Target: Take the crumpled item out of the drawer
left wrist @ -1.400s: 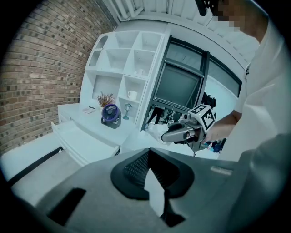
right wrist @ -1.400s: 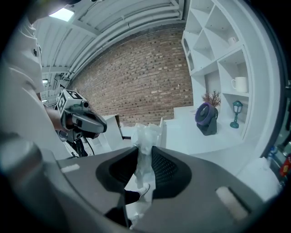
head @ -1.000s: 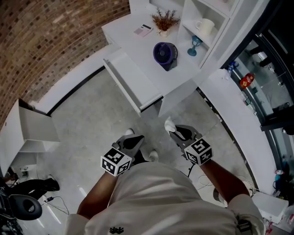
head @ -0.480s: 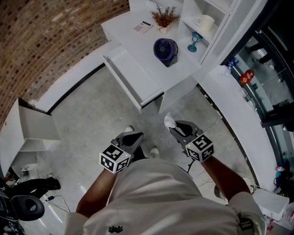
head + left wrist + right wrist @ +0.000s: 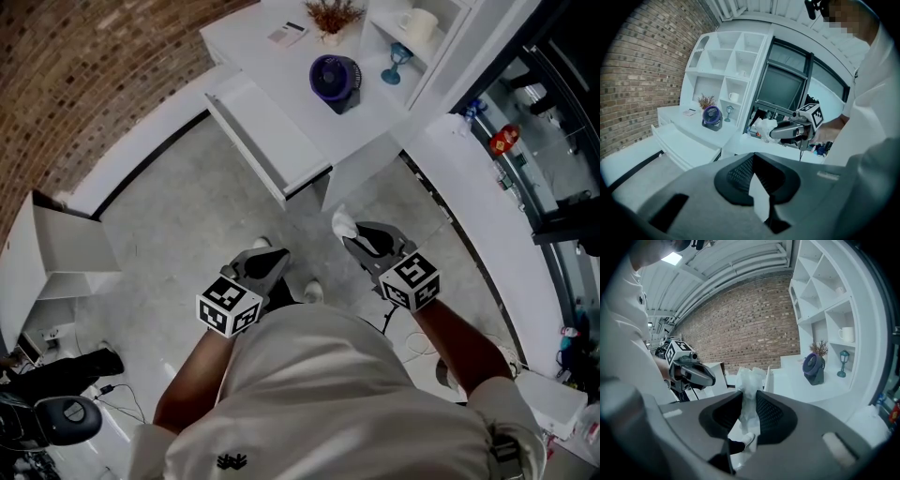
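Observation:
The crumpled white item [image 5: 344,225] is pinched in my right gripper [image 5: 354,240], held in the air above the floor and in front of the desk. In the right gripper view the item [image 5: 749,380] sticks up between the dark pads [image 5: 768,411], which press on it. My left gripper [image 5: 273,261] hangs beside it at about the same height, shut and empty. Its pads [image 5: 740,173] meet with nothing between them. The white drawer [image 5: 265,141] stands pulled out of the desk, and its inside looks bare. The left gripper view also shows the right gripper [image 5: 776,131] with the item [image 5: 764,126].
The white desk [image 5: 281,70] carries a purple fan [image 5: 335,81], a dried plant [image 5: 330,13] and a card [image 5: 287,34]. Shelves on the right hold a mug [image 5: 418,25] and a blue goblet [image 5: 395,66]. A brick wall [image 5: 84,84] runs along the left, with an open white box [image 5: 61,248] below it.
The desk and drawer have slid slightly toward the top of the head view. Both grippers keep nearly the same pose, and the right one still holds the crumpled item.

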`<state>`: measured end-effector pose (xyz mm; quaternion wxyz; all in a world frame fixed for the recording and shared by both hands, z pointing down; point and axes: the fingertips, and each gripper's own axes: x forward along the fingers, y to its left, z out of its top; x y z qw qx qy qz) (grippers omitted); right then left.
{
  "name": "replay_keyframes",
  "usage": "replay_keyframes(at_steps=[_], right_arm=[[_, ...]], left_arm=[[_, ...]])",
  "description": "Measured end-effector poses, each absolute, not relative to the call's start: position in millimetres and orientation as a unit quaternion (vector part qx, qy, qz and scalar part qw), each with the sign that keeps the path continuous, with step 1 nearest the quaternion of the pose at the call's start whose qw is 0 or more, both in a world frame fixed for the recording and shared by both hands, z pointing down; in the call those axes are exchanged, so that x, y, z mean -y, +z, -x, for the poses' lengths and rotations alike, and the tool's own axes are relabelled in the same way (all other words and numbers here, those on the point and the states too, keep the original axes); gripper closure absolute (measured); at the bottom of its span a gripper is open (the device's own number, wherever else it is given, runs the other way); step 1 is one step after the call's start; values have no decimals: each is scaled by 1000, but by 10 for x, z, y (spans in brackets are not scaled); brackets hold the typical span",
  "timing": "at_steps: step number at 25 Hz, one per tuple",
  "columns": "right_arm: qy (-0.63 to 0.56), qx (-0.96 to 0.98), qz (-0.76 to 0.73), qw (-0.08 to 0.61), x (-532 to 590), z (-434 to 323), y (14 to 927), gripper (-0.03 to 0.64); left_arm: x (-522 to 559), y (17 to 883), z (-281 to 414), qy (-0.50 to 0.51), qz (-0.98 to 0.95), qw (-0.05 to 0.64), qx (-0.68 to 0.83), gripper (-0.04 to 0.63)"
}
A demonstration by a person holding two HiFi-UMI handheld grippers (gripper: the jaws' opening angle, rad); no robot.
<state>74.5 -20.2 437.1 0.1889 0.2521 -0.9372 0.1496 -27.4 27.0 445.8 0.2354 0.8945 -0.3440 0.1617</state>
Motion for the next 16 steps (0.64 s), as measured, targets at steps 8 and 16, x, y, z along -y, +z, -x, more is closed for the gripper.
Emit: replay_keyframes(at_steps=[8, 16], right_arm=[[147, 938, -251, 190, 181, -707, 4380, 514], [151, 936, -252, 195, 186, -727, 4393, 515]], left_arm=[[-299, 4480, 313, 161, -894, 236, 344, 592], [-317, 4484, 309, 160, -894, 241, 343, 592]])
